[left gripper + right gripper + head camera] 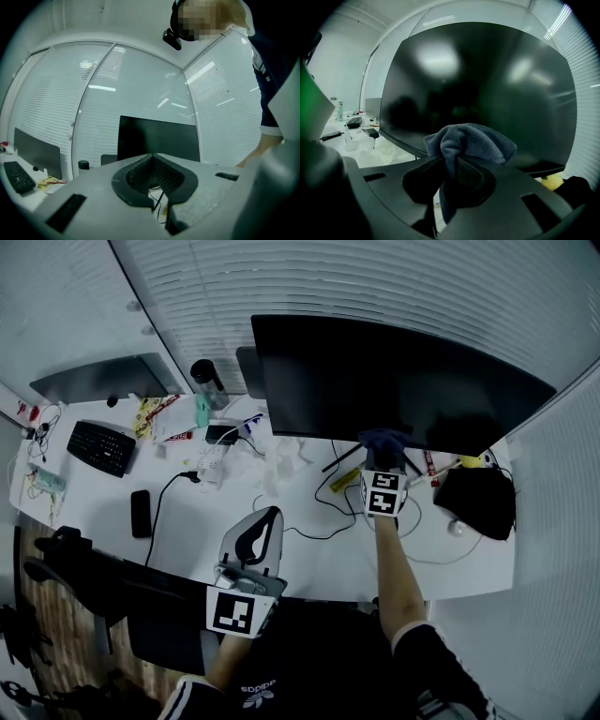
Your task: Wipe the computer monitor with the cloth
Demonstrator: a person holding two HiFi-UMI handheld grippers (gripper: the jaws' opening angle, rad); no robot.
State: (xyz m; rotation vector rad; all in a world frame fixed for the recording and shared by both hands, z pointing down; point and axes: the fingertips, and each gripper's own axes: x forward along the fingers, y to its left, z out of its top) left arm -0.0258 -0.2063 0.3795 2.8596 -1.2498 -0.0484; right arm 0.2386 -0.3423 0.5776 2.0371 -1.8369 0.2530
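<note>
The wide dark monitor [394, 381] stands at the back of the white desk [309, 559]; its screen is off. My right gripper [382, 457] is shut on a dark blue cloth [382, 439], which bunches up above the jaws just below the screen's bottom edge. In the right gripper view the cloth [471, 143] sits in front of the monitor [478, 89], close to its lower middle; contact cannot be told. My left gripper [261, 526] hangs low over the desk's front edge, shut on nothing. In the left gripper view the monitor [157, 138] is far behind the left gripper [152, 157].
On the desk lie a keyboard [101, 447], a phone [141, 513], a power strip [212, 465], loose cables [319, 512] and a black bag [478, 502] at the right. A dark bottle [208, 382] and a second monitor [103, 379] stand at the back left. An office chair [84, 577] is at the lower left.
</note>
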